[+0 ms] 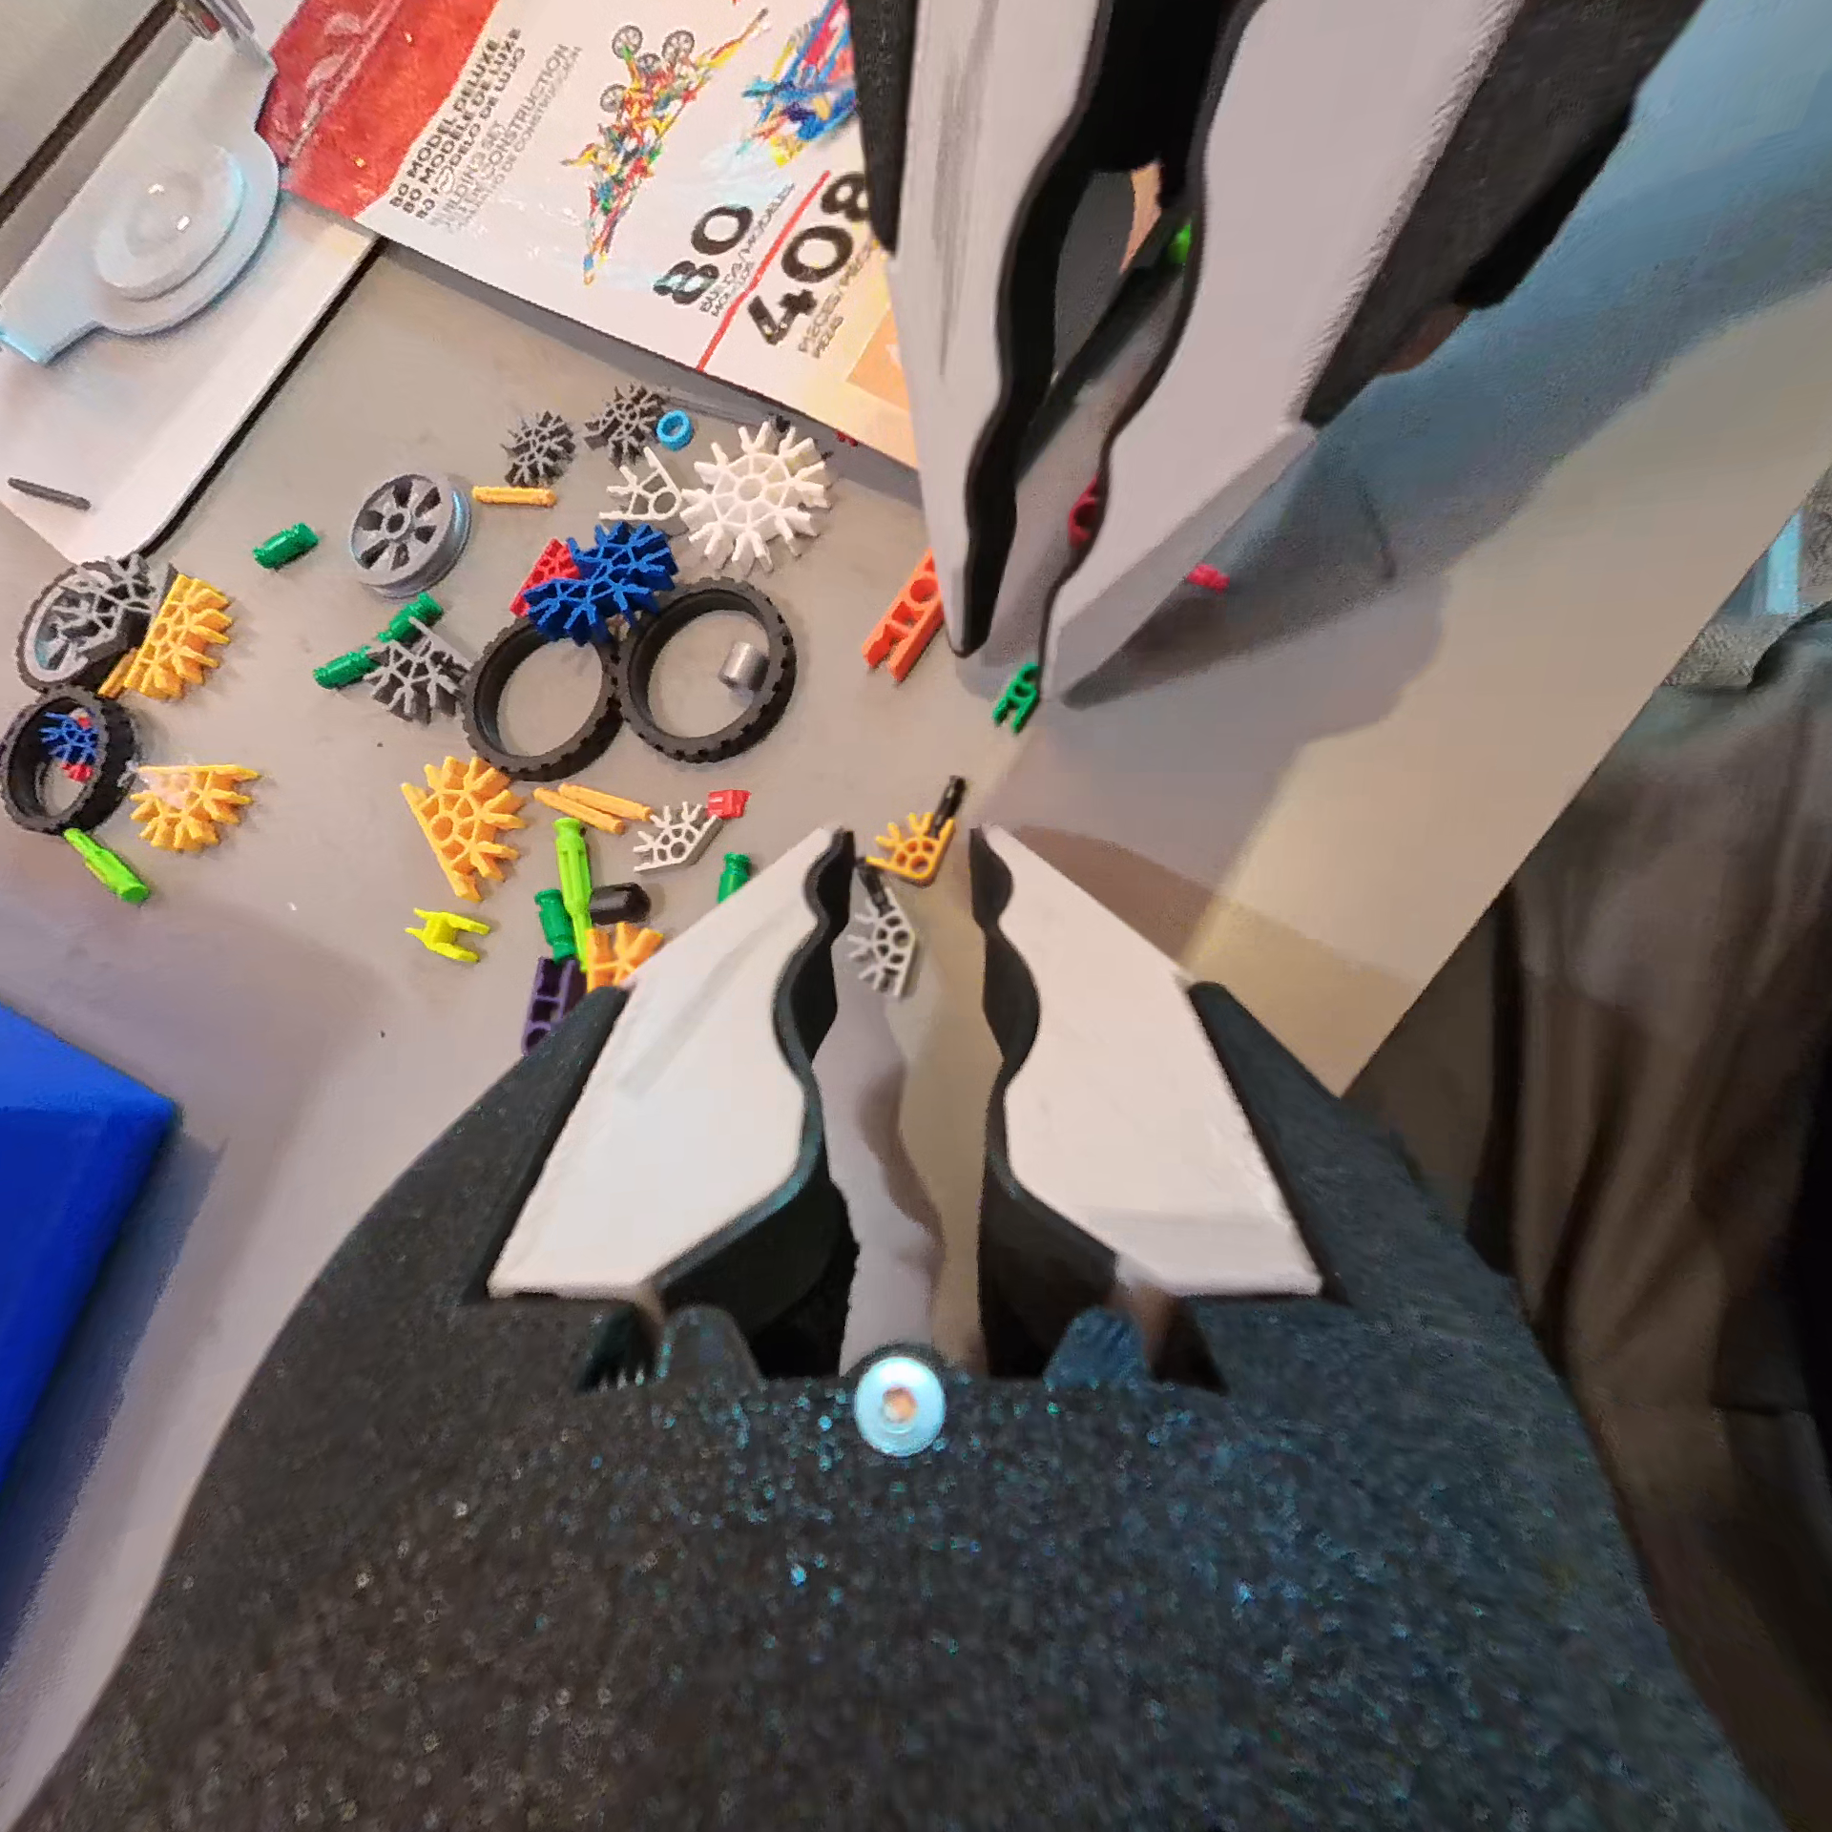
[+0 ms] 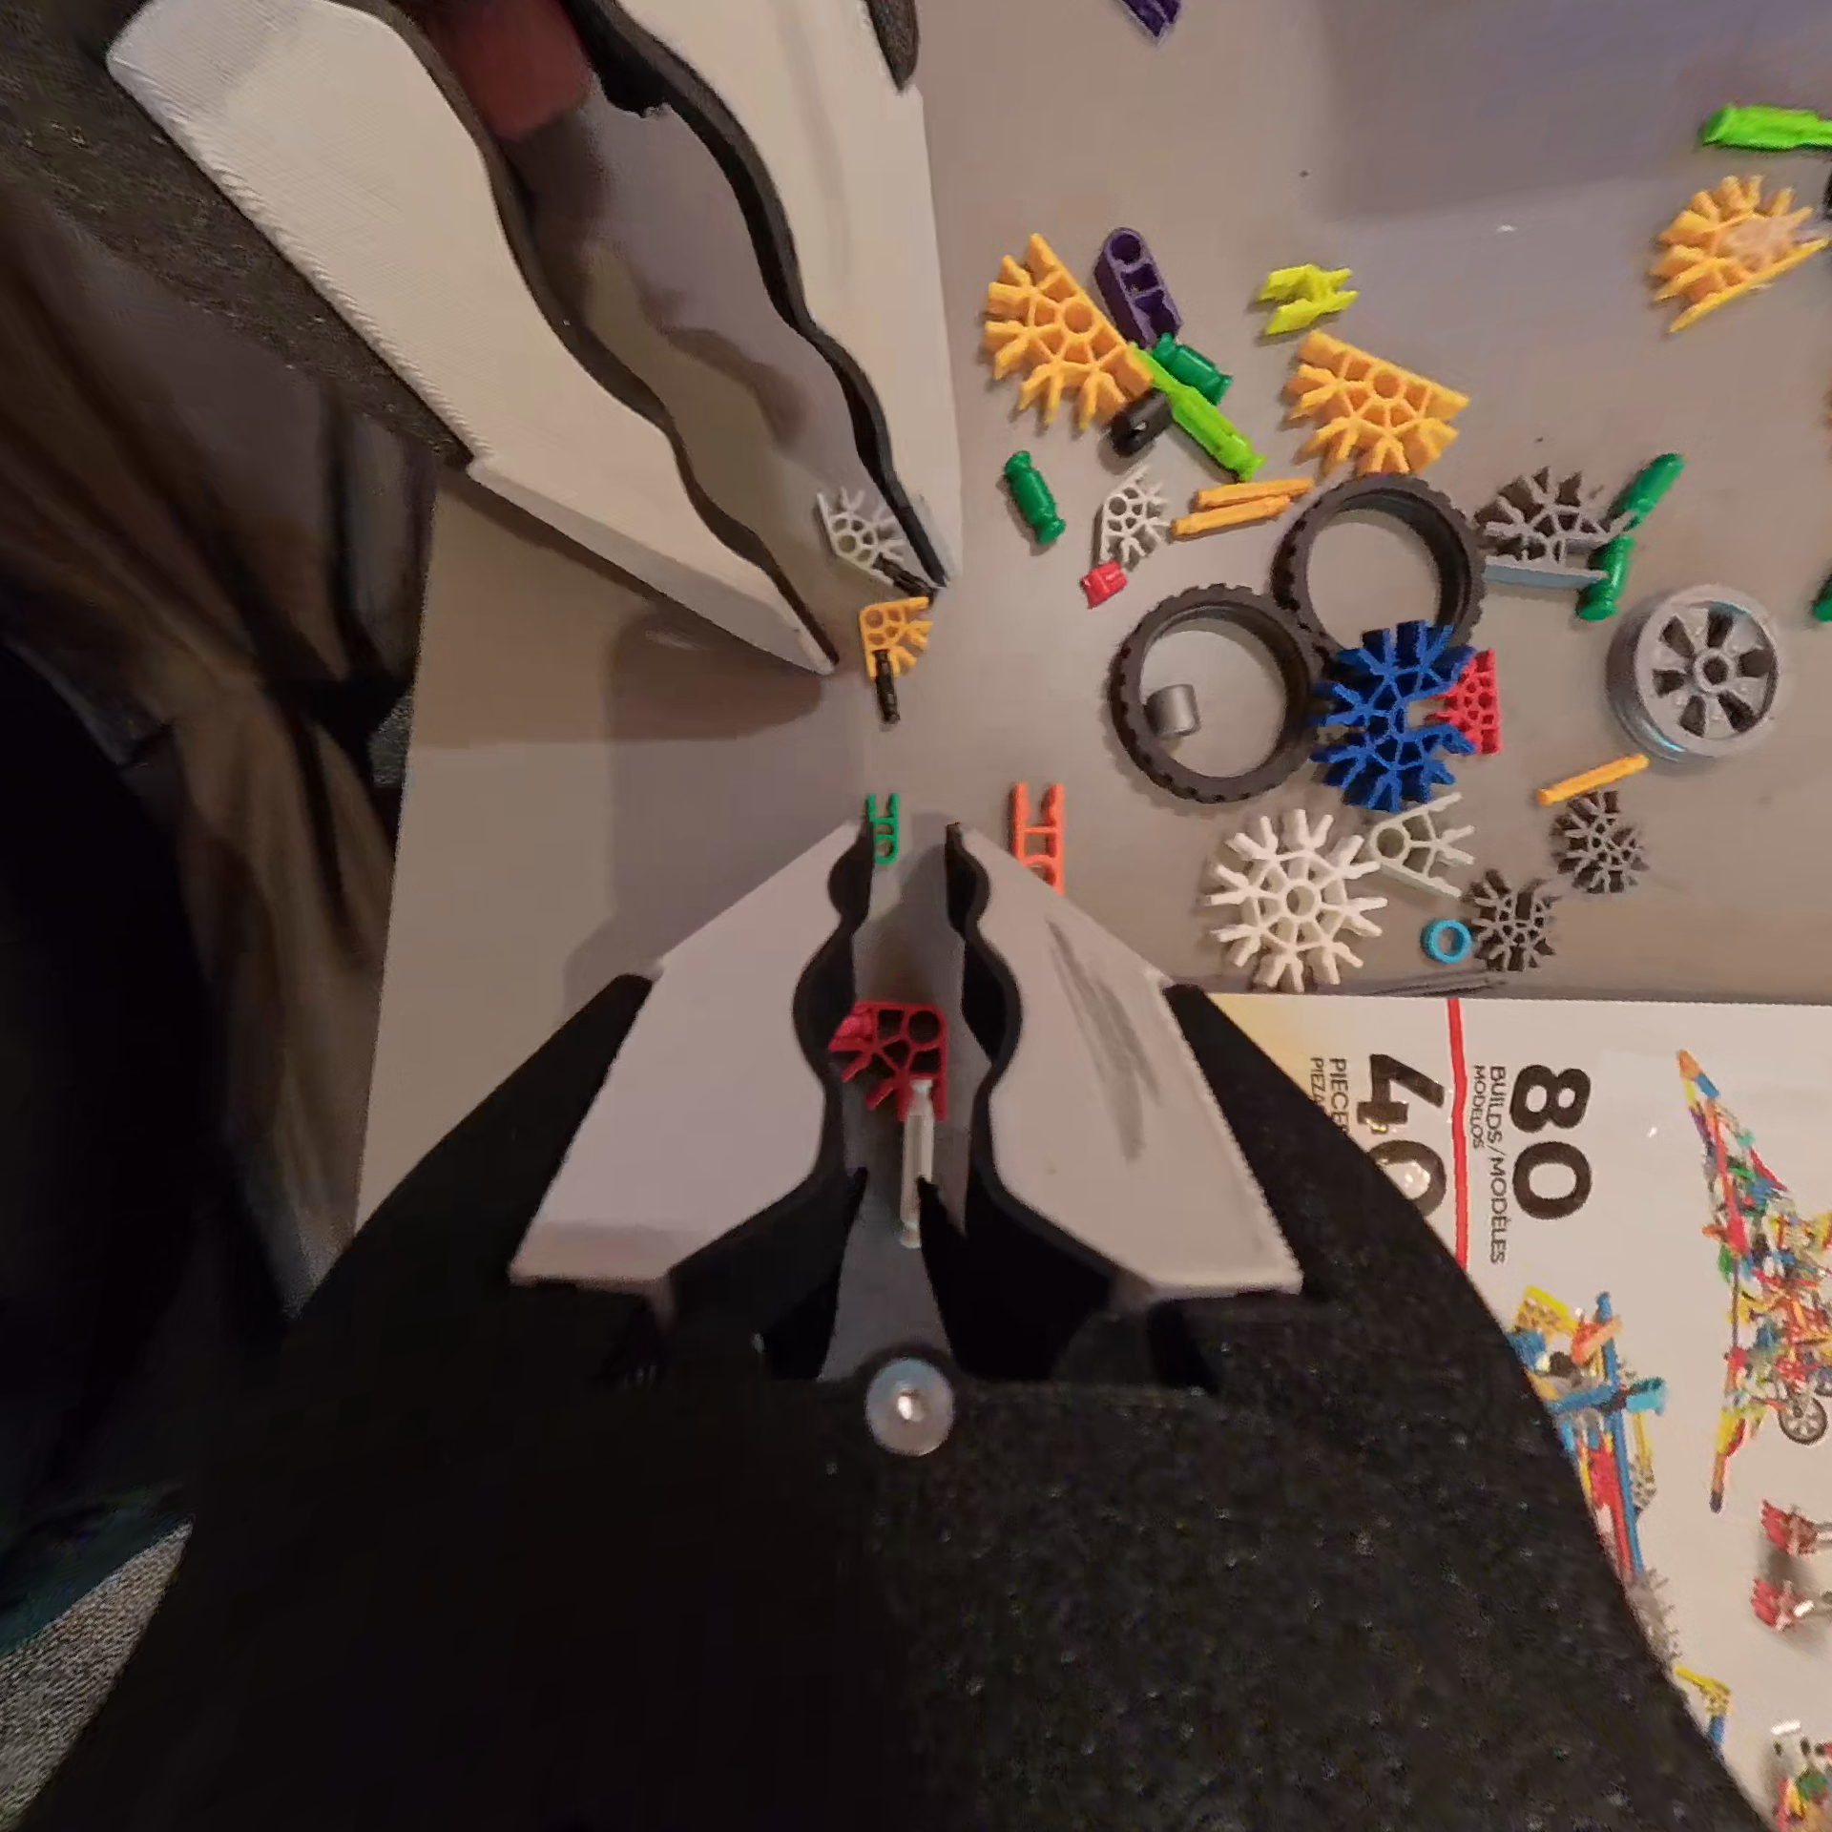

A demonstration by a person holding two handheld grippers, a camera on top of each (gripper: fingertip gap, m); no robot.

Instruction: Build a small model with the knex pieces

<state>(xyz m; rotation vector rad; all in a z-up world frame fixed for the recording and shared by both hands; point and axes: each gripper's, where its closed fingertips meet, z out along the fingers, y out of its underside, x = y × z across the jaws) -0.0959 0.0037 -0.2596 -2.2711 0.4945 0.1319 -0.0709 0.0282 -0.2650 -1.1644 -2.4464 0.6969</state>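
Between the spread fingers of the left gripper [image 1: 907, 843] a grey connector [image 1: 882, 942] with a short black rod is seen, close against one pad and clear of the other. Just beyond the tips a yellow connector [image 1: 917, 855] lies on the grey table [image 1: 297, 991].

The right gripper [image 2: 907, 833] is narrowly parted. A red connector [image 2: 892, 1056] with a pale rod [image 2: 917, 1140] is framed between its pads (whether pinched or merely lying beneath cannot be told). A green clip [image 2: 880, 828] lies at its tips and an orange connector [image 2: 1039, 833] just beside.

Farther off, two black tyres [image 1: 540, 699] and a printed box [image 1: 615, 178] are seen.
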